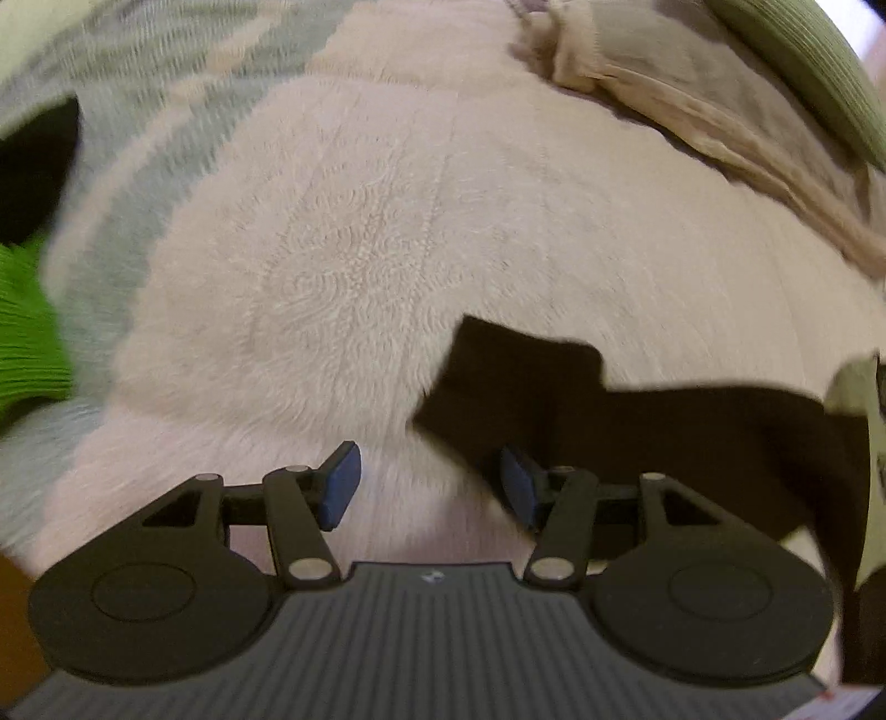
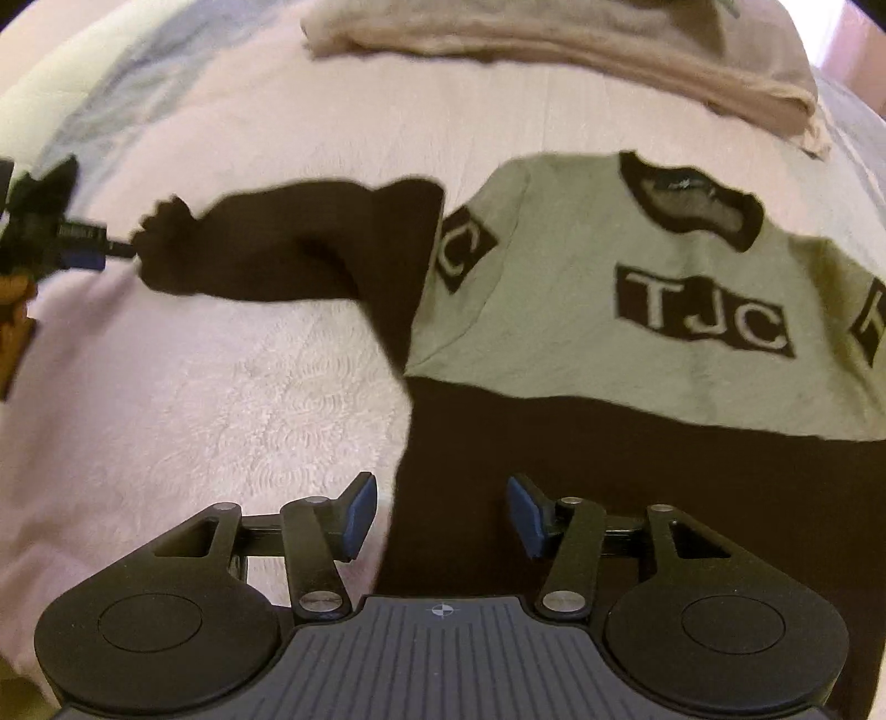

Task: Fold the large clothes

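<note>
Both grippers' fingers are spread, gripping nothing. The left gripper (image 1: 431, 486) hovers beside the black sleeve (image 1: 531, 382). Only the right gripper (image 2: 442, 515) view shows the one sweater (image 2: 609, 310) whole, flat on the bed (image 2: 232, 387), reading "TJC". One beige garment (image 2: 581, 50) lies beyond.

One sweater (image 2: 609, 332), two folded garments (image 2: 554, 33), one blanket (image 2: 221, 387).

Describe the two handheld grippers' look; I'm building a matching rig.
Both match: the left gripper and right gripper have black linkage arms with silver pivot pins, blue finger pads, round black side discs and a ribbed grey body.
</note>
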Tool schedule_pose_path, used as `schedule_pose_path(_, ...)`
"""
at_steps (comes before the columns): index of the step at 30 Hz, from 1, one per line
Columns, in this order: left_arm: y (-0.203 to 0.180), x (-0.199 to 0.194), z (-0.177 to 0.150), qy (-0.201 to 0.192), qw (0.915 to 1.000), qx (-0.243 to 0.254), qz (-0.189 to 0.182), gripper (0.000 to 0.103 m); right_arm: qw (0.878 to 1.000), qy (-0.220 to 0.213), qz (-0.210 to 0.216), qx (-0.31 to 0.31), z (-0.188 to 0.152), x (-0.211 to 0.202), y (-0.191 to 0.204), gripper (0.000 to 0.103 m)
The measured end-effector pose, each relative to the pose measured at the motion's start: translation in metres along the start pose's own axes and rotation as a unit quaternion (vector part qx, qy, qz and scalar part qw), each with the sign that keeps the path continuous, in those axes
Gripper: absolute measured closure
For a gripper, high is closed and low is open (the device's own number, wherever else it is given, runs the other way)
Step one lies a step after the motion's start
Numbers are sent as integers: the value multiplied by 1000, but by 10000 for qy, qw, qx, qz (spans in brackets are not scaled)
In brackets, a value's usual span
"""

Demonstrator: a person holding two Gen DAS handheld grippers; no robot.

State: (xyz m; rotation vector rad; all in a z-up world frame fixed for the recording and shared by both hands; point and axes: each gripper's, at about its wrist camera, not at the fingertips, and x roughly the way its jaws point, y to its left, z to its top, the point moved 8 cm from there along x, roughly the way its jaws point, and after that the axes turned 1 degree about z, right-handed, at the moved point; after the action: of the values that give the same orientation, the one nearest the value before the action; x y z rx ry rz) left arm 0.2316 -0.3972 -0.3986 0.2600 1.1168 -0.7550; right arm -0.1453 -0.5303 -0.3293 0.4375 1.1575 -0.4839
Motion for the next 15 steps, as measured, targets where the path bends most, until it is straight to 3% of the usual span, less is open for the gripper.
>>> schedule_pose_path(2, 1, 10, 3, -47, 9998, -53, -171, 54, 10000, 57, -80, 13, 2, 10, 5, 53)
schedule_pose_path(5, -4, 4, 2, 14, 9992, 77, -385, 98, 9994, 183, -225, 202, 5, 16, 8, 53)
schedule_pose_path(7, -3, -14, 0, -27, 9989, 80, -468, 100, 9987, 218, -282, 361, 7, 14, 9, 53)
schedule_pose_path(11, 25, -86, -11, -324, 9992, -17, -221, 100, 9984, 102, -335, 449, 16, -3, 15, 53)
schedule_pose_path(15, 67, -133, -52, -151, 9989, -254, 355, 100, 9988, 15, -221, 435, 19, -15, 19, 52)
